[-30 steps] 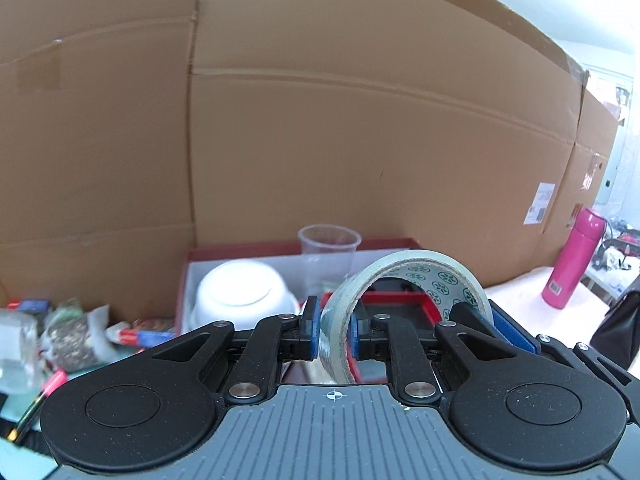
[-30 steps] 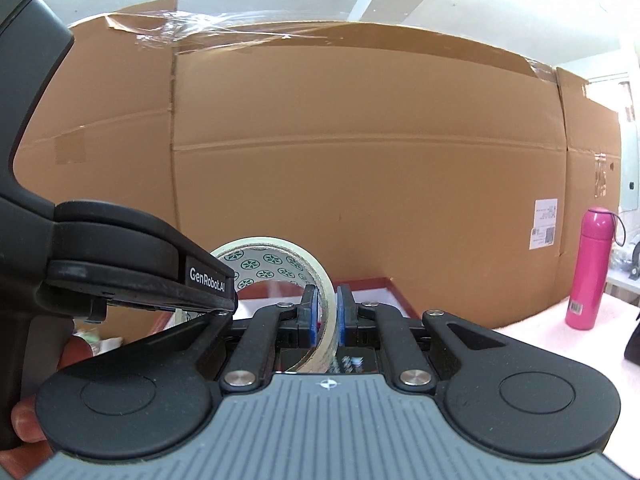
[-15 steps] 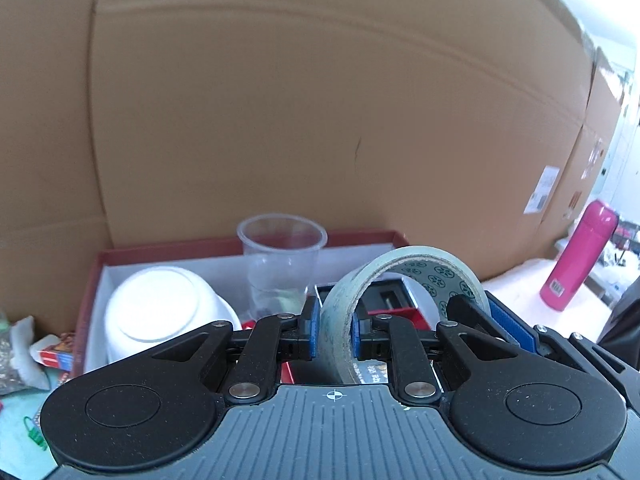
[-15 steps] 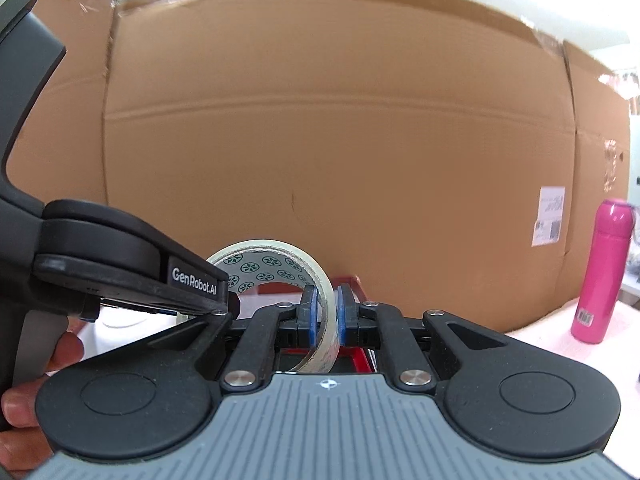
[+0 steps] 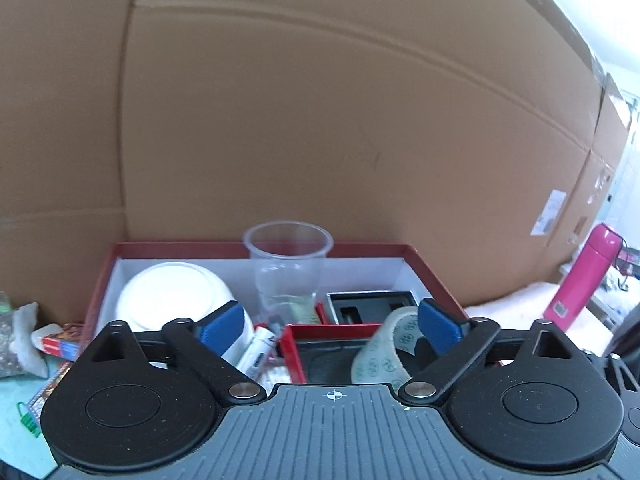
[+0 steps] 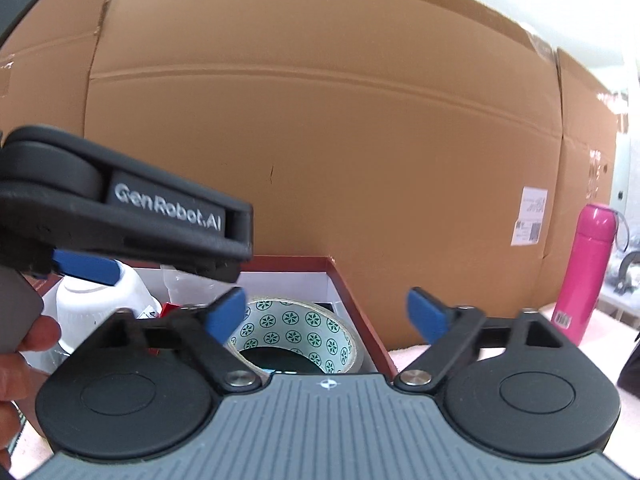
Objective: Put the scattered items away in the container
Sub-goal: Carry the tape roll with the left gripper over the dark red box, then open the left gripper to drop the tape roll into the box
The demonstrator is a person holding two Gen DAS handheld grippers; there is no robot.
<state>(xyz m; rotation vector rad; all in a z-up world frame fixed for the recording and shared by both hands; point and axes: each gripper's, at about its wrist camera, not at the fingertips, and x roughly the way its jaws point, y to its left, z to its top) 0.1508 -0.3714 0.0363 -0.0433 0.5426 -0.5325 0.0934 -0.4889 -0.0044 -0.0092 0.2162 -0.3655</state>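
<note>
The roll of clear tape [image 5: 382, 350] with green print lies inside the red container [image 5: 434, 280], tilted, at its right side; it also shows in the right wrist view [image 6: 296, 336]. My left gripper [image 5: 330, 322] is open just above the container, the tape free between its blue pads. My right gripper [image 6: 326, 314] is open too, over the container's right wall [image 6: 356, 304], with the tape below its left finger. The left gripper's body [image 6: 132, 216] fills the left of the right wrist view.
Inside the container are a white upturned bowl [image 5: 172, 300], a clear plastic cup [image 5: 288, 268], a small tube [image 5: 256, 350] and a black-lined red box [image 5: 332, 344]. Loose packets [image 5: 52, 344] lie left of it. A cardboard wall [image 5: 320, 120] stands behind. A pink bottle [image 5: 580, 280] stands right.
Both grippers held the tape roll upright above the container; both have opened and the roll has dropped into the container, now lying tilted.
</note>
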